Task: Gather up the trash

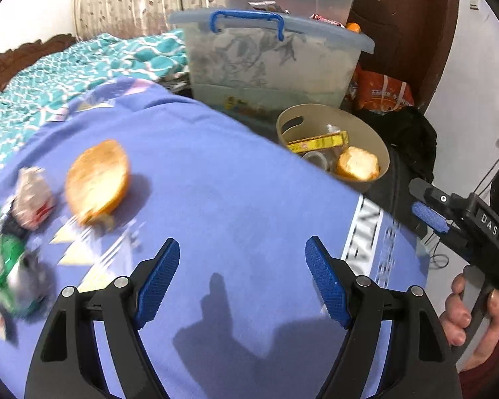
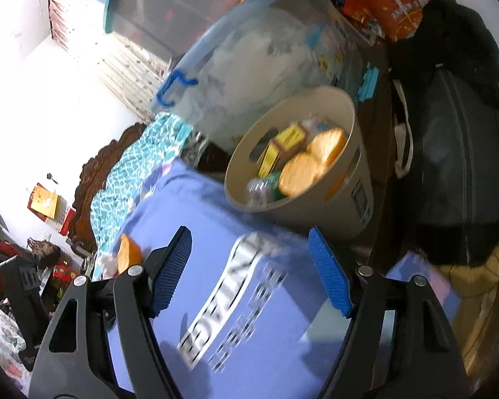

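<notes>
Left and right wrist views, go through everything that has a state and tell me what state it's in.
Left gripper: open, empty.
Right gripper: open, empty.
Bin: upright, partly filled with trash.
Bread: lying on the blue cloth, outside the bin.
Wrappers: crumpled, on the cloth.
Storage box: lid on.

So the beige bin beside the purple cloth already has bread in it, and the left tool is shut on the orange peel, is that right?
Not quite: the left tool is open and holds nothing; the orange peel lies apart on the purple cloth, as the left wrist view shows. The beige bin does hold bread.
</notes>
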Demonstrator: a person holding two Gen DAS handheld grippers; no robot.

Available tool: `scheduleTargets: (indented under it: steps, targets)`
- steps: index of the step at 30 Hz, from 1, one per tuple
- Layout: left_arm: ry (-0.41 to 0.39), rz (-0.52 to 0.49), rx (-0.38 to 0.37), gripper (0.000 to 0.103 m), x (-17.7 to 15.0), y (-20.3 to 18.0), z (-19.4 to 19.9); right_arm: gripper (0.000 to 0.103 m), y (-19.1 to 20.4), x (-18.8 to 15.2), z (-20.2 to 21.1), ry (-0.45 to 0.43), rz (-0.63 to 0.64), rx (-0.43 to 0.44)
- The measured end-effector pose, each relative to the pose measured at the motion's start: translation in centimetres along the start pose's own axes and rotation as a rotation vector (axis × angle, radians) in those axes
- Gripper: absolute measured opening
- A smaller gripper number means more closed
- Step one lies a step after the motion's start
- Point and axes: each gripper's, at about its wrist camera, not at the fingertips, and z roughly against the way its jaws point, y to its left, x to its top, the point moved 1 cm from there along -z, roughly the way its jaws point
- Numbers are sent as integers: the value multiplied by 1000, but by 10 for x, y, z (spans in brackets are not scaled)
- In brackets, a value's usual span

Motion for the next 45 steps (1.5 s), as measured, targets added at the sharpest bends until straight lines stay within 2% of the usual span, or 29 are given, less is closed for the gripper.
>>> scheduleTargets:
  steps: [7, 11, 21, 24, 31, 34, 39, 43, 45]
  targets:
    - [-45, 47, 38, 75, -41, 32, 43, 75, 38, -41, 6, 30, 15, -27]
    - [-77, 91, 57, 75, -64, 55, 65, 79, 63, -65, 10, 34, 35, -58]
    - [-204, 149, 179, 75, -110, 108, 103, 90, 115, -115, 20, 28, 147, -153]
    - [-224, 159, 174, 75, -117, 118, 105, 91, 124, -126, 24, 24, 158, -179]
    - [-251, 161, 148, 75, -124, 127, 105, 99, 129, -140, 28, -22, 159, -298]
    - [-252, 167, 153, 81, -125, 126, 103, 99, 129, -145, 24, -31, 185, -336]
    - [-265, 143, 205, 89, -125, 119, 101, 99, 128, -149, 3, -22, 203, -391]
    - [-263, 138, 231, 89, -124, 118, 98, 100, 130, -152, -16, -5, 242, -431]
    - [-256, 139, 251, 89, -124, 119, 97, 100, 135, -154, -19, 12, 278, -416]
